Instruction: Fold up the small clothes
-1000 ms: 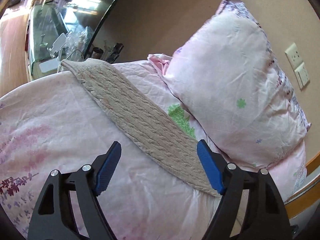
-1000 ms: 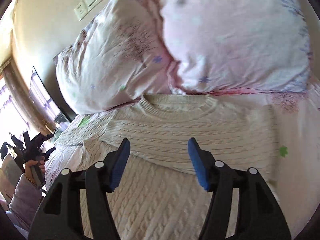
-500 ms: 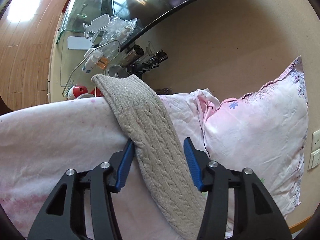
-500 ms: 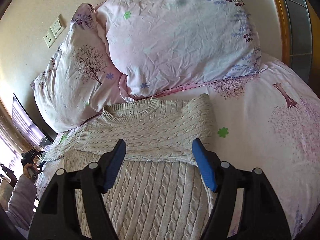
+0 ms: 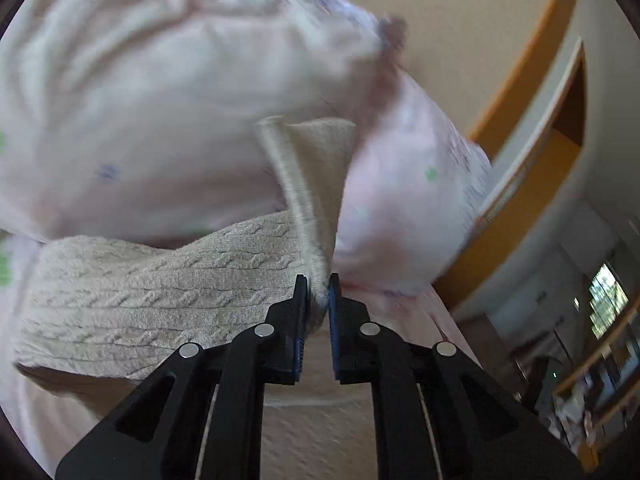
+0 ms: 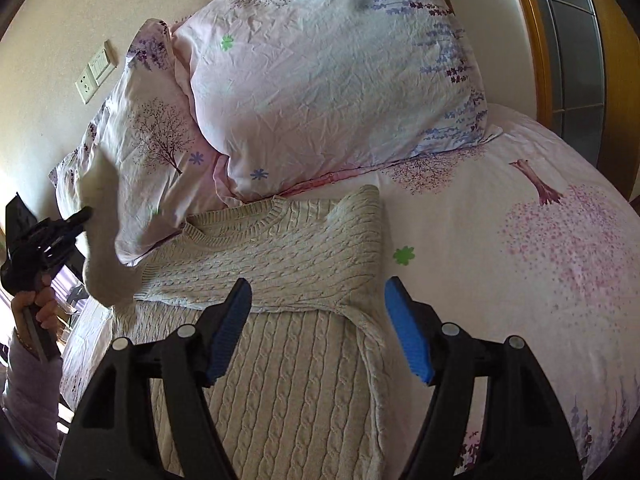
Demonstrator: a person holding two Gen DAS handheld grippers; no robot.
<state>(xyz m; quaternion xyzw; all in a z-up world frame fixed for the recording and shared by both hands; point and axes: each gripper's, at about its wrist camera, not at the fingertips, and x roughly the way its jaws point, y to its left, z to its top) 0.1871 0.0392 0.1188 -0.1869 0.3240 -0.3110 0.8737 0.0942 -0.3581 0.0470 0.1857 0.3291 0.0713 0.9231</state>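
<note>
Right wrist view takes in the bed [image 6: 520,264], covered by a pink sheet printed with trees and small flowers. Two pillows [image 6: 320,80] in matching fabric lean against the wall at its head, the nearer one overlapping the other. Below them a cream cable-knit sweater [image 6: 280,380] lies flat on the sheet, neckline toward the pillows, with one sleeve already folded across the chest. The other sleeve [image 6: 102,240] is lifted off the bed at the left edge, blurred, held up by the left hand-held gripper [image 6: 76,218], which a hand [image 6: 36,300] grips below. The right hand-held gripper [image 6: 318,328] hangs over the middle of the sweater, its blue pads spread wide and touching nothing.

From the left wrist view, the left hand-held gripper [image 5: 318,292] is pinched narrow on the sleeve [image 5: 312,184], whose cuff stands up in front of the pillows [image 5: 160,100]; the sweater body [image 5: 140,300] lies to the left below.
</note>
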